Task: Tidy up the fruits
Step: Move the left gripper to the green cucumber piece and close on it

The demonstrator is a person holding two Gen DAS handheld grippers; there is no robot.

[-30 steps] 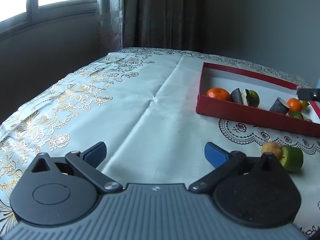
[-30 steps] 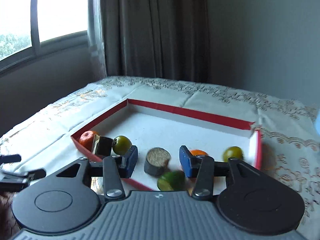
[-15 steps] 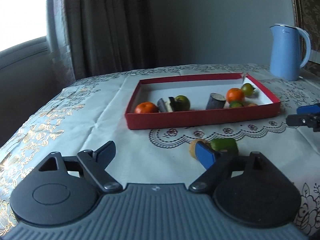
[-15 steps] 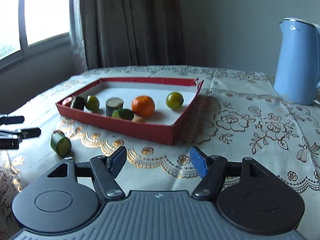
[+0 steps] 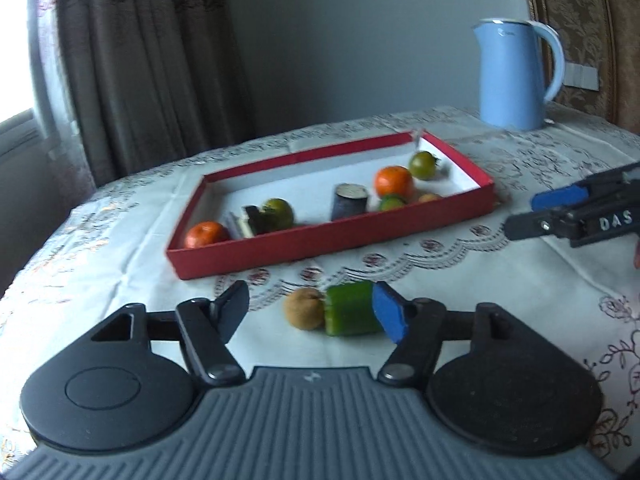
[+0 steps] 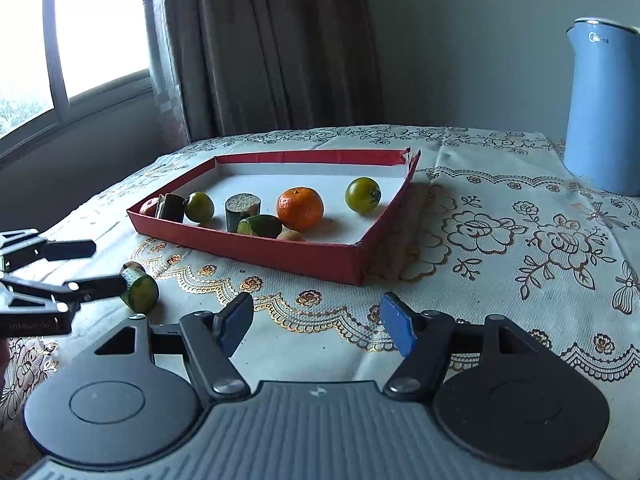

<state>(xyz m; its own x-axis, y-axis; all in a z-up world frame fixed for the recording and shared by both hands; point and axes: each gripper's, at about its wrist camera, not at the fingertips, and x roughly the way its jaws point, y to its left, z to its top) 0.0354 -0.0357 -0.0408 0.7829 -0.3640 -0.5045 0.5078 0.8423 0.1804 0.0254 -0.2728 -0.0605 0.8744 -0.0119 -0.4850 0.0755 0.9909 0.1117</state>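
Observation:
A red tray (image 5: 320, 240) holds several fruits and cut pieces, among them an orange (image 5: 393, 181) and a green tomato (image 5: 424, 165). On the cloth in front of it lie a green cucumber piece (image 5: 350, 314) and a small brown fruit (image 5: 304, 313). My left gripper (image 5: 314, 314) is open, low over the cloth, with both pieces between its fingers; the right finger pad touches the cucumber piece. In the right wrist view the tray (image 6: 256, 246) is ahead, the cucumber piece (image 6: 140, 292) at left beside the left gripper. My right gripper (image 6: 318, 326) is open and empty.
A blue kettle (image 5: 516, 76) stands at the back right of the table, also in the right wrist view (image 6: 604, 112). Curtains and a window lie behind the table. A floral tablecloth (image 6: 500, 248) covers the table.
My left gripper has moved forward so the cucumber piece and brown fruit sit between its fingers. My right gripper has drawn back a little from the tray, still open.

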